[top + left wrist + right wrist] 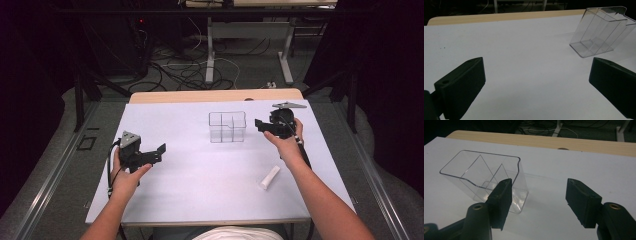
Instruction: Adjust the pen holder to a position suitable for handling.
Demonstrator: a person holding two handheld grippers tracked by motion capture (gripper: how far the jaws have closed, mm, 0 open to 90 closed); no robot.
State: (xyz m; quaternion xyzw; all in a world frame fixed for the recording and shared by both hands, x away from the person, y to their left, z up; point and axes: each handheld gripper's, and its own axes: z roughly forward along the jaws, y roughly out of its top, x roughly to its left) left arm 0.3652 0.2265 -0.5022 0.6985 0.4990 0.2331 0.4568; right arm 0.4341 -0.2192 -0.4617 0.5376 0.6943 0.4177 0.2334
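A clear plastic organiser box with inner dividers stands upright on the white table sheet, towards the back. In the right gripper view the box lies just past the left jaw. My right gripper is open, held just right of the box, with nothing between its jaws. My left gripper is open and empty at the left of the table, pointing right; in its own view the box sits far off at upper right. A small white tube lies near the right forearm.
The sheet covers a wooden tabletop whose far edge shows bare. Beyond it are desk legs and loose cables on the floor. Dark frame rails flank both sides.
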